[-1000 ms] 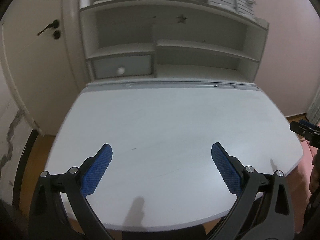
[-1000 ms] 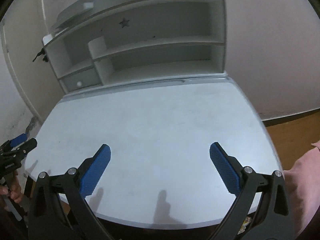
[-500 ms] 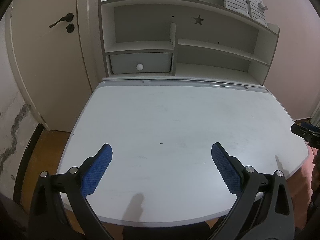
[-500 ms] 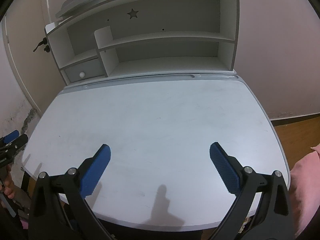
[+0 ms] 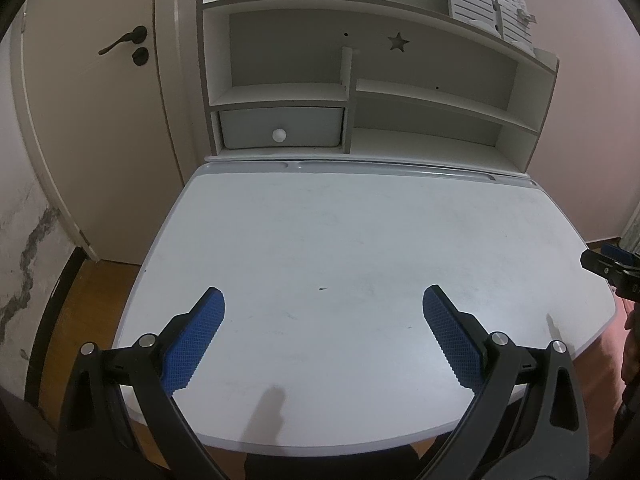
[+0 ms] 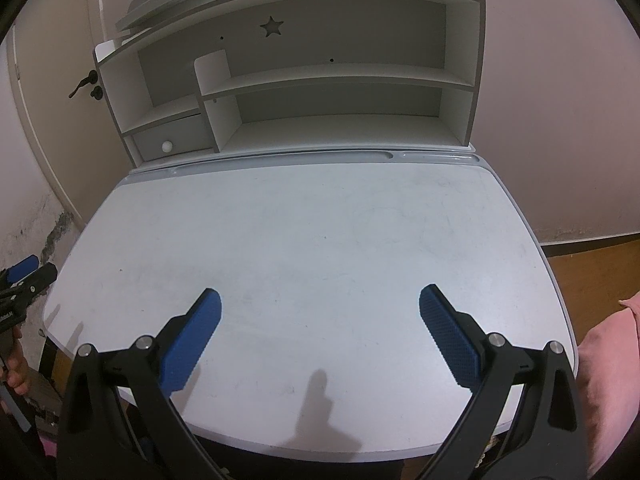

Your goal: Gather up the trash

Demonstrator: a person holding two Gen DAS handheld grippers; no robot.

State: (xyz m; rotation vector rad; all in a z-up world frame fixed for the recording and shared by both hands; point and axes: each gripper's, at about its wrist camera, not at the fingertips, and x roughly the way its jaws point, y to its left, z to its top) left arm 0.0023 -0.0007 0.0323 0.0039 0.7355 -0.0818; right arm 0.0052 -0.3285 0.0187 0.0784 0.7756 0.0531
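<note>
— While I hold both tools over the near edge of the pale grey-white rounded desk top (image 5: 360, 240), can you spot any trash?

— None. Its surface shows only faint scuffs and 1 or 2 tiny dark specks, too small to name. So I cannot say which way the trash lies from either tool, nor its long axis, nor which hand is nearer.

— How do my tools stand?

— My left gripper (image 5: 323, 312) has its 2 blue ribbed pads (image 5: 194, 344) spread wide with nothing between them. My right gripper (image 6: 320, 312) is the same, jaws wide apart and bare. Its black tip also shows at the right edge of the left view (image 5: 608, 268).

— Any containers?

— No bin or bag in either view. The white wooden shelf unit with a star cut-out (image 6: 304, 80) stands at the desk's far edge; its open compartments look bare. The small grey drawer with a round white knob (image 5: 280, 126) is closed, so its contents are hidden. Flat pale things lie on the top board, unclear what.

— Next?

— I judge the search comes first: the trash is probably off the desk, out of frame
</note>
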